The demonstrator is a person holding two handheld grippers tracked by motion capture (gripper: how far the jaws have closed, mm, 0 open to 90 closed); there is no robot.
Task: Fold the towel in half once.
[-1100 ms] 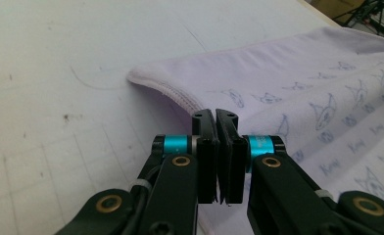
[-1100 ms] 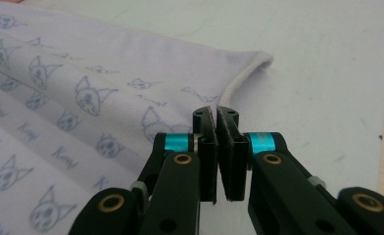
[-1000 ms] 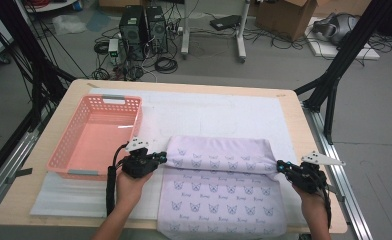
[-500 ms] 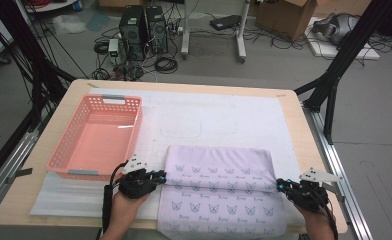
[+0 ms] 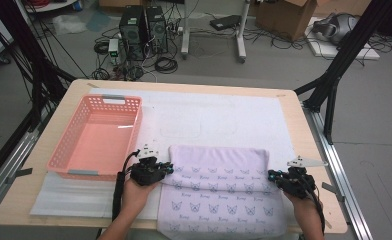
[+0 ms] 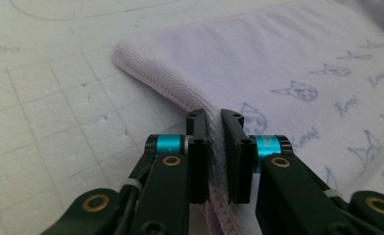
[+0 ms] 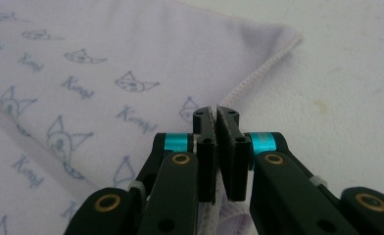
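A pink plastic basket (image 5: 96, 140) with latticed walls stands near the table's (image 5: 44, 200) left edge, just left of the left gripper (image 5: 168, 169). A white foam mat (image 5: 219, 117), scored in squares, covers most of the wooden top.

The lilac towel (image 5: 219, 182) lies folded on the mat toward the near edge, its lower layer hanging past that edge and cut off by the frame. It is soft terry with a stitched hem, printed with small cat heads and script too small to read.

The left gripper's jaws have just been closing and now pinch the towel's hem (image 6: 215, 161) at its left edge; the cloth between the pads is partly hidden. The right gripper (image 5: 272, 175) is clamped tight on the hem (image 7: 217, 191) at the right edge, near the folded corner (image 7: 288, 36).

Beyond the far edge, computer towers (image 5: 144, 27) and cables lie on the floor.
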